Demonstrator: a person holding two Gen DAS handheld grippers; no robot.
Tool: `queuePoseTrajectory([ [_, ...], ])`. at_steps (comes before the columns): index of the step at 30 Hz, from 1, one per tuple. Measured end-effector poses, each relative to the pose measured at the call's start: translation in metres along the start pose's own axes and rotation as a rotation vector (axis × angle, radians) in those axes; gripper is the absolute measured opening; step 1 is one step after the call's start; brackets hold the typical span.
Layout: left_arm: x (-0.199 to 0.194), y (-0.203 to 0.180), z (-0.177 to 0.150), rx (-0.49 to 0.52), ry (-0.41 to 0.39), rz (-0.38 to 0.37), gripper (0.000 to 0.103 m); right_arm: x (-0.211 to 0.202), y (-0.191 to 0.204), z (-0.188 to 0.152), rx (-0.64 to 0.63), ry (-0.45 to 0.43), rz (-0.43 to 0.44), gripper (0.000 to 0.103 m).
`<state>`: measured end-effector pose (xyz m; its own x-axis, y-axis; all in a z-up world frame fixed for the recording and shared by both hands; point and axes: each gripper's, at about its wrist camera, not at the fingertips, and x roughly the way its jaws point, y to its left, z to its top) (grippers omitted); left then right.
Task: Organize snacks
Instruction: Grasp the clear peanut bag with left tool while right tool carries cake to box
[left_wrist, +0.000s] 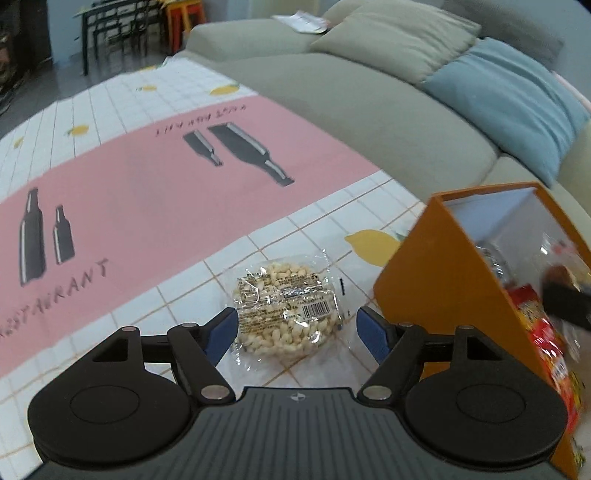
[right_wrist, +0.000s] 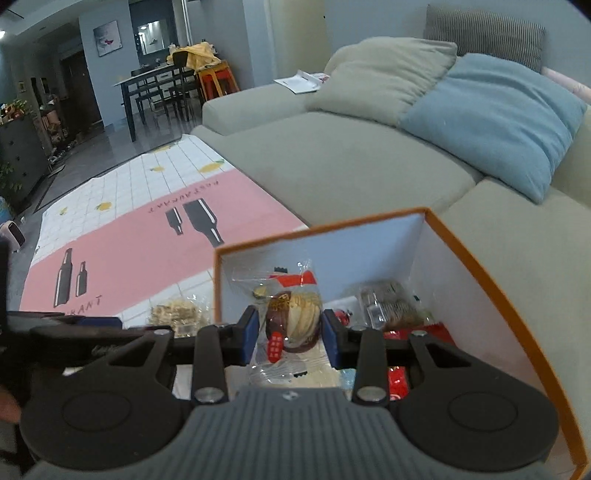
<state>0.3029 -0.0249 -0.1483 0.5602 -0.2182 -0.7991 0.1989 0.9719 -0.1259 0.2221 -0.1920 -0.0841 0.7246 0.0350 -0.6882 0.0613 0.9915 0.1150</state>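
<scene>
A round puffed-rice cake in a clear wrapper (left_wrist: 286, 308) lies on the checked tablecloth. My left gripper (left_wrist: 298, 334) is open around it, with its blue pads (left_wrist: 221, 332) standing clear of the wrapper on both sides. To its right stands the orange box (left_wrist: 443, 280), white inside, with red snack packets (left_wrist: 546, 343) in it. In the right wrist view my right gripper (right_wrist: 290, 338) is shut on a clear-wrapped brown and cream pastry (right_wrist: 295, 321), held above the open orange box (right_wrist: 480, 273). The rice cake (right_wrist: 177, 312) shows to the left of the box.
The tablecloth (left_wrist: 147, 192) has a pink band printed with black bottles. A grey-green sofa (right_wrist: 332, 162) with beige (right_wrist: 380, 77) and blue cushions (right_wrist: 491, 122) runs along the far side, close behind the box. A dark dining table with chairs (right_wrist: 159, 88) stands far back.
</scene>
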Motion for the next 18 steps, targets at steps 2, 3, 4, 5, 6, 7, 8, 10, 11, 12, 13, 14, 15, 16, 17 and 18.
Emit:
queuePoseTrajectory([
  [2,0.009,0.002,0.001,-0.038,0.008,-0.011,0.086,0.004,-0.003,-0.002,0.005,0.01,0.012,0.035],
  [3,0.013,0.002,0.002,-0.054,0.011,-0.004,0.086,0.006,-0.004,-0.003,0.008,0.019,0.019,0.035],
  [4,0.016,0.001,0.002,-0.061,0.013,0.006,0.086,0.007,-0.007,-0.003,0.011,0.024,0.022,0.035],
  [5,0.019,0.0,0.003,-0.061,0.015,0.016,0.086,0.009,-0.008,-0.004,0.015,0.028,0.024,0.035],
  [6,0.021,-0.001,0.003,-0.057,0.015,0.026,0.087,0.011,-0.01,-0.005,0.019,0.033,0.025,0.035],
  [7,0.022,-0.004,0.004,-0.042,0.009,0.041,0.087,0.013,-0.012,-0.006,0.025,0.038,0.027,0.036],
  [8,0.023,-0.007,0.005,-0.025,0.009,0.055,0.088,0.016,-0.015,-0.006,0.034,0.045,0.03,0.036],
  [10,0.026,-0.012,0.006,0.008,0.007,0.086,0.088,0.022,-0.018,-0.006,0.049,0.059,0.036,0.036],
  [11,0.028,-0.015,0.006,0.025,0.008,0.098,0.091,0.025,-0.02,-0.005,0.052,0.066,0.037,0.036],
  [12,0.03,-0.017,0.006,0.043,0.008,0.114,0.093,0.028,-0.022,-0.004,0.055,0.077,0.035,0.036],
  [13,0.031,-0.02,0.007,0.059,0.01,0.127,0.093,0.031,-0.024,-0.004,0.063,0.087,0.031,0.036],
  [14,0.033,-0.022,0.007,0.078,0.013,0.142,0.094,0.035,-0.028,-0.004,0.08,0.099,0.03,0.036],
  [15,0.035,-0.024,0.007,0.097,0.017,0.159,0.095,0.038,-0.032,-0.003,0.105,0.112,0.031,0.036],
  [16,0.037,-0.026,0.007,0.114,0.02,0.179,0.095,0.038,-0.037,-0.004,0.122,0.118,0.033,0.036],
  [17,0.039,-0.026,0.007,0.125,0.026,0.195,0.095,0.039,-0.04,-0.004,0.133,0.122,0.033,0.036],
  [18,0.042,-0.026,0.007,0.129,0.037,0.208,0.097,0.039,-0.043,-0.005,0.139,0.125,0.029,0.036],
])
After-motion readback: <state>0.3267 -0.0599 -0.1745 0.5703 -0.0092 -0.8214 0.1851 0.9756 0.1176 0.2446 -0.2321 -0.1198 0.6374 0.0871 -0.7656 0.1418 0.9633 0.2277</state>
